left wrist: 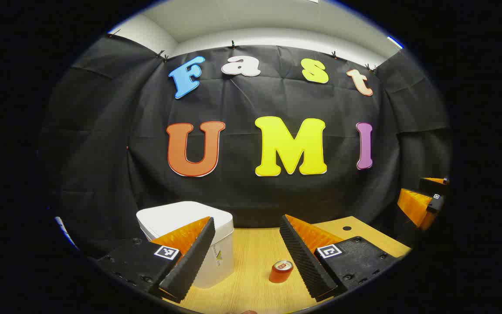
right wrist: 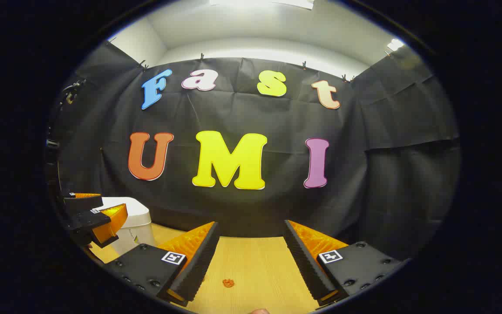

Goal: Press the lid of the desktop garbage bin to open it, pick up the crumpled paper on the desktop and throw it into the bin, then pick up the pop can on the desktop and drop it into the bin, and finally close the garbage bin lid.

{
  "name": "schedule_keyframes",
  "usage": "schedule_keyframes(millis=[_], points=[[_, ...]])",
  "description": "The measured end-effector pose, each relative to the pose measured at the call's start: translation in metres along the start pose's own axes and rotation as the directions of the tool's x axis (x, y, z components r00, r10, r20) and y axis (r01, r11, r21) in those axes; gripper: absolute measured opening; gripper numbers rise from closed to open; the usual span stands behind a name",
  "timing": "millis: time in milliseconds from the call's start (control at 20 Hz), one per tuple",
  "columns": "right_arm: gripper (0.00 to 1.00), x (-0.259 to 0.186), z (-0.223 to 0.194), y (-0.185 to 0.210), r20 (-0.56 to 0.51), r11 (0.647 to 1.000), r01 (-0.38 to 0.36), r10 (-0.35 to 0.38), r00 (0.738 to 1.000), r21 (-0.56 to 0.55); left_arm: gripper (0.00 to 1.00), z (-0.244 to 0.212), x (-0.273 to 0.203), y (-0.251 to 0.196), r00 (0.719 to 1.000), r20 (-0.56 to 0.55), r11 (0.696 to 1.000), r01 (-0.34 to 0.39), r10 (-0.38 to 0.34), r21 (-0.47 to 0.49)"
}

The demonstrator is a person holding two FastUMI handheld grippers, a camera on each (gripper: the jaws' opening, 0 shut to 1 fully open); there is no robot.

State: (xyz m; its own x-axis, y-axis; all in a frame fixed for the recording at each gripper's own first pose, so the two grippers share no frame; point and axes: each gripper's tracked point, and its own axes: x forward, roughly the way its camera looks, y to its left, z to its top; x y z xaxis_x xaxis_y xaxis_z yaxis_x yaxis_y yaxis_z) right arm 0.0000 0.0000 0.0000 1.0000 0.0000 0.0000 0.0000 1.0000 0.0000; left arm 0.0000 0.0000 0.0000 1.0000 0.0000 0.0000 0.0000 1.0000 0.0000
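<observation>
Both grippers were held up above the wooden table, facing the black cloth wall.

Left gripper — fingers spread wide, nothing btwn them, no contact w/ anything. In the left gripper view the white bin stood on the table at the left, near the back wall; its lid lay flat and closed. The gripper's left finger overlapped the bin's front in that view, but I couldn't tell if it was touching. The red pop can stood upright on the table to the right of the bin, apart from it, seen in the gap btwn the fingers, closer to the right finger. A small dark hole was in the tabletop toward the far right corner.

Right gripper — also wide open, holding nothing. In the right gripper view a small orange scrap lay on the table btwn its fingers, closer to the left one; too small to say what it was — possibly the crumpled paper, can't confirm. The bin showed at far left of that view, partly behind the other gripper.

Each gripper appeared at the edge of the other's view, well apart from each other. White ceiling above the cloth.
</observation>
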Motion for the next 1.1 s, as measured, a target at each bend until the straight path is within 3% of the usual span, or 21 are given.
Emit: schedule_keyframes(millis=[200,450,1100], points=[[0.95,0.006,-0.007,0.011,-0.037,0.994,-0.083,0.085,0.996,0.07,1.0,0.009,0.003,-0.003,1.0,0.022,1.0,-0.006,0.006,0.02],[0.95,0.016,-0.006,-0.011,-0.028,1.0,-0.016,0.016,0.999,-0.009,0.99,0.016,0.006,-0.015,0.999,0.032,1.0,0.003,-0.004,0.017],[0.94,0.026,-0.009,-0.007,-0.02,1.0,0.005,-0.004,1.0,0.003,0.99,0.02,0.018,0.0,1.0,0.028,1.0,-0.008,0.008,0.026]])
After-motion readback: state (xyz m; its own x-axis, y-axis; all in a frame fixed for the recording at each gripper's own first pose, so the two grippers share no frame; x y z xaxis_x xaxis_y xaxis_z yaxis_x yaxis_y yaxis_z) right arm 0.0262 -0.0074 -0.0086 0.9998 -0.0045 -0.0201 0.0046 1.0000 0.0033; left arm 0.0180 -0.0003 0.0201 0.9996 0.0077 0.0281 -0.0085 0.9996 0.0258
